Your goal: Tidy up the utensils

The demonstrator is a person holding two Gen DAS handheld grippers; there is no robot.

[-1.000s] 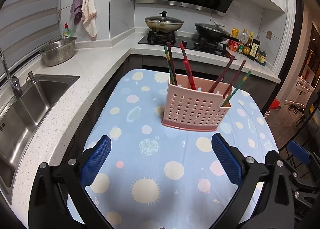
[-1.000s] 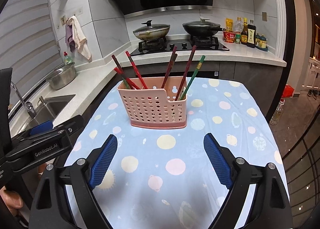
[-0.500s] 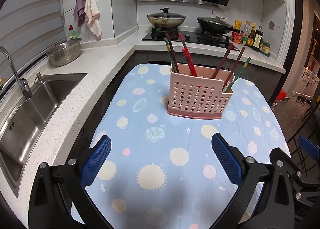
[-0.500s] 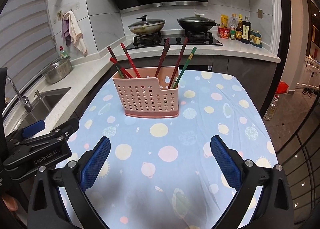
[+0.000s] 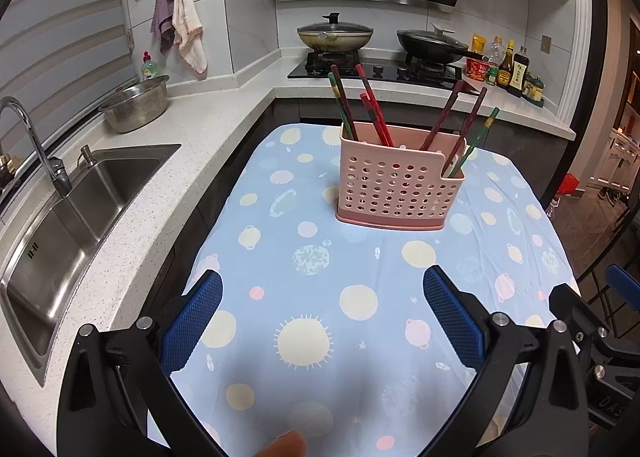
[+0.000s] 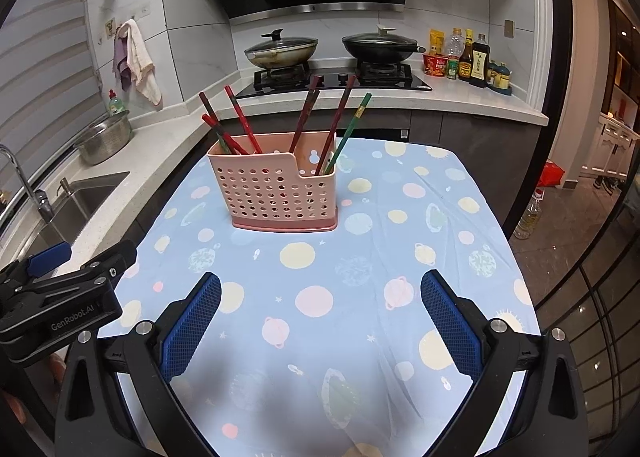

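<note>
A pink perforated utensil holder (image 5: 396,185) (image 6: 280,193) stands upright on the table with the blue dotted cloth (image 5: 320,277) (image 6: 340,257). Several red and green chopsticks (image 5: 372,109) (image 6: 240,117) lean in its two compartments. My left gripper (image 5: 320,297) hovers open over the near part of the cloth, well short of the holder, nothing between its blue pads (image 5: 192,321). My right gripper (image 6: 320,297) is likewise open and empty, back from the holder. The left gripper's body (image 6: 60,297) shows at the left edge of the right wrist view.
A white counter (image 5: 160,161) with a steel sink (image 5: 80,209) and tap runs along the left. A metal colander (image 5: 136,103) sits behind it. Two lidded pans (image 6: 280,51) rest on the stove, bottles (image 6: 472,57) beside it. The table drops off to dark floor (image 6: 568,217) on the right.
Both grippers have drawn back from the holder, which now looks smaller and farther. The right gripper's jaws widened a little. The holder and chopsticks stayed put.
</note>
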